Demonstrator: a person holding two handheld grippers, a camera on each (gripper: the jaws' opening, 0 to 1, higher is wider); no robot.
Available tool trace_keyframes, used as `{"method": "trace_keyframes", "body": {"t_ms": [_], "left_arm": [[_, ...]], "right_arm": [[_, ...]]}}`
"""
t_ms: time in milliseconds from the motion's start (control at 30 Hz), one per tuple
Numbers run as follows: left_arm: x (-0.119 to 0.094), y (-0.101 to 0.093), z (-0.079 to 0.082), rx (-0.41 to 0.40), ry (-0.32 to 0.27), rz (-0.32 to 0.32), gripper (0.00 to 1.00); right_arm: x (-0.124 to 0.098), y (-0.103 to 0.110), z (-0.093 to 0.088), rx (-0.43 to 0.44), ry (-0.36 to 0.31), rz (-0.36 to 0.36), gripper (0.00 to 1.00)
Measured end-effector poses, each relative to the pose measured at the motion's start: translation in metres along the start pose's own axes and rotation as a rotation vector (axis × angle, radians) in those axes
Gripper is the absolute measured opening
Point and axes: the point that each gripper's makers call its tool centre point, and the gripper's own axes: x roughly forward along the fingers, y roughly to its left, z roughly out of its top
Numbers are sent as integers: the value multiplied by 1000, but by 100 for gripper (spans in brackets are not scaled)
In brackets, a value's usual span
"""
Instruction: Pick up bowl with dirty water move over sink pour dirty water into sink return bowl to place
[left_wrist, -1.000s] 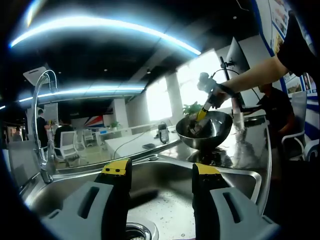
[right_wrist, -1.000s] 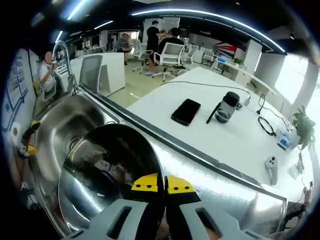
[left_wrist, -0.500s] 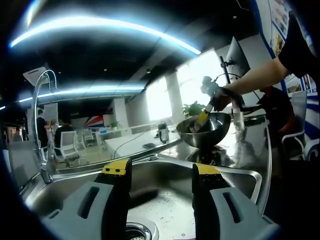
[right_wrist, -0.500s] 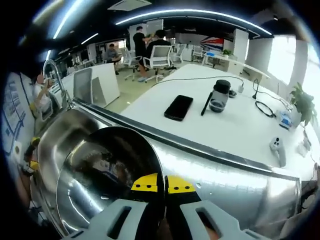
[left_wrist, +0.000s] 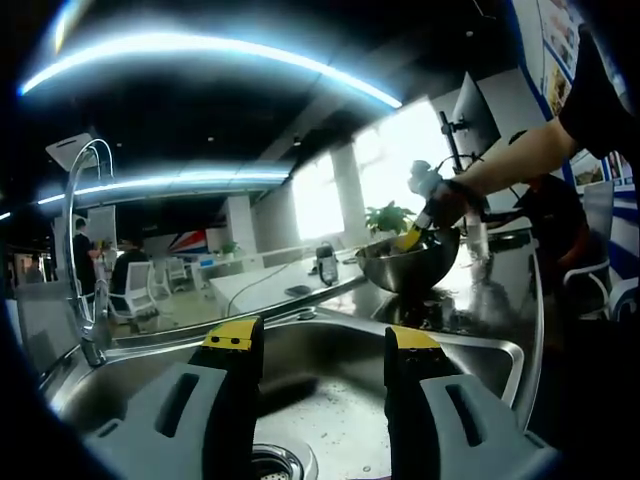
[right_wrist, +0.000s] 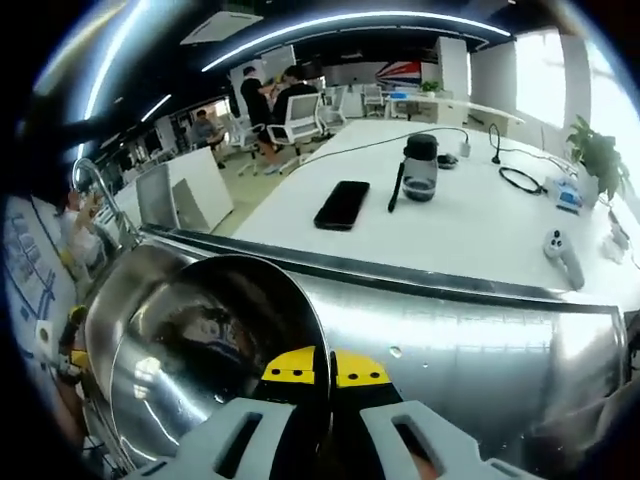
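A shiny steel bowl (right_wrist: 205, 365) hangs in my right gripper (right_wrist: 326, 368), whose yellow-tipped jaws are shut on its near rim. Its inside shows reflections; I cannot tell whether water is in it. In the left gripper view the same bowl (left_wrist: 408, 265) sits level just above the steel counter to the right of the sink, with the right gripper (left_wrist: 413, 238) and a person's hand on its rim. My left gripper (left_wrist: 312, 342) stands open over the sink basin (left_wrist: 330, 390), nothing between its jaws.
A tall curved faucet (left_wrist: 82, 215) rises at the sink's left end, and the drain (left_wrist: 283, 465) lies below my left jaws. Beyond the steel counter (right_wrist: 460, 325) a white table holds a phone (right_wrist: 341, 204), a dark bottle (right_wrist: 419, 167) and cables.
The bowl has travelled away from the sink basin toward the counter, tipping back to level and dropping slightly. The left gripper has stayed still and open.
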Motion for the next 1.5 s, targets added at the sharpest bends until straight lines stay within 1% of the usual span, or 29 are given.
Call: {"method": "trace_keyframes", "body": {"t_ms": [333,567,667,800,867,1000,1167,1300,1400,1500], "left_arm": [[0,0,0,0,2,0,47],[0,0,0,2,4,1,47],[0,0,0,2,5,1,47],[0,0,0,3,6,1,47],[0,0,0,3,6,1,47],[0,-1,0,3,7,-1,47],[0,-1,-1,4,9,-2,47],[0,-1,-1,5,12,0,47],[0,-1,-2,4,15,0,47],[0,-1,-2,4,15,0,47]], "right_arm": [[-2,1,-5,37,-21,0,0],[-2,0,-3,26,-53,-4,0],[0,-2,-2,-18,-77,-23,1],[0,-2,-1,-21,-94,-26,2],[-1,0,-1,-24,-105,-20,3],[-3,3,-5,-65,-115,-15,13],[-10,5,-1,-58,-155,-2,16],[-14,10,-2,-80,-166,8,20],[-21,10,3,-106,-211,-10,21],[-26,13,6,-119,-231,-8,25]]}}
